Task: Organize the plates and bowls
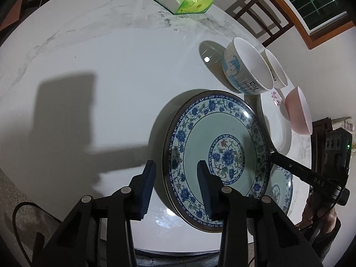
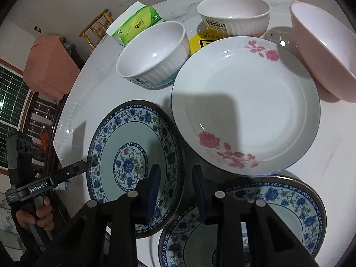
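A blue floral plate (image 1: 222,138) (image 2: 133,138) lies on the white round table (image 1: 100,55). My left gripper (image 1: 176,164) straddles its left rim, one finger outside and one over the plate, with a gap showing at the pads. My right gripper (image 2: 176,168) straddles the opposite rim in the same way, open. A second blue floral plate (image 2: 278,200) lies under the right gripper. Behind are a white rose plate (image 2: 244,102), a ribbed white bowl (image 2: 151,53), a "Rabbit" bowl (image 2: 233,15) and a pink bowl (image 2: 322,51).
A green tissue pack (image 1: 184,0) sits at the far side of the table, and a yellow disc (image 2: 200,42) lies between the bowls. Wooden chairs (image 1: 262,17) stand around the table. The table's left half in the left wrist view is bare.
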`<state>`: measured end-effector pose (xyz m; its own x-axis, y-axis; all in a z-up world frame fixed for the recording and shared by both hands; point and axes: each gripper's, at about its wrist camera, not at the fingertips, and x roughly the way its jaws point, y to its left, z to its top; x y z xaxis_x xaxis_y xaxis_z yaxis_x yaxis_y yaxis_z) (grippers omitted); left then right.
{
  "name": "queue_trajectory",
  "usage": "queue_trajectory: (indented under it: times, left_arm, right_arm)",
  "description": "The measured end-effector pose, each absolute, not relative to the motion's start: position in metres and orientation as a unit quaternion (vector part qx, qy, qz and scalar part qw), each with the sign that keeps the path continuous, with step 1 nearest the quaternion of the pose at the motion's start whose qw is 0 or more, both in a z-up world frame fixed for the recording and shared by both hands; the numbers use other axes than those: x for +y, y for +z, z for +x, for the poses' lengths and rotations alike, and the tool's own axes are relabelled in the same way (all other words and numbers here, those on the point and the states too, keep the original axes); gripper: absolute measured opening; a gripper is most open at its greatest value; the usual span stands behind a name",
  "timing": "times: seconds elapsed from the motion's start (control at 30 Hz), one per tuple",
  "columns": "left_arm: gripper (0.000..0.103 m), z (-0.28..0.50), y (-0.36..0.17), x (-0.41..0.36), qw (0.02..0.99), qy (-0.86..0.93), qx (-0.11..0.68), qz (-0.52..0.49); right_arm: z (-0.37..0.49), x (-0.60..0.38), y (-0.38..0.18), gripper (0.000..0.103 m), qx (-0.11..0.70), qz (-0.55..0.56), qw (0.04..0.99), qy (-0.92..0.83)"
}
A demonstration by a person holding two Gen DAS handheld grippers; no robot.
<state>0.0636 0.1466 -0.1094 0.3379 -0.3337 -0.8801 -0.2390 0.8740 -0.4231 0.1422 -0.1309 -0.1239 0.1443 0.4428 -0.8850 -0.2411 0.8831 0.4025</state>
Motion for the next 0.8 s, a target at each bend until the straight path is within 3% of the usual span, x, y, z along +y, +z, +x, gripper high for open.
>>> queue_trajectory:
  times: [0.5, 0.7, 0.8]
  left_arm:
    - [0.026, 0.066, -0.122, 0.147, 0.774, -0.028, 0.587, -0.235]
    - [0.015, 0.068, -0.126, 0.145, 0.772, -0.028, 0.591, -0.231]
    - [0.015, 0.068, -0.127, 0.144, 0.773, -0.03, 0.59, -0.232]
  right_arm:
    - [0.155, -0.12, -0.133, 0.024, 0.619, 0.067, 0.742, 0.247]
    - [0.157, -0.119, -0.137, 0.024, 0.624, 0.069, 0.737, 0.251]
    - [0.158, -0.114, -0.141, 0.024, 0.629, 0.07, 0.732, 0.252]
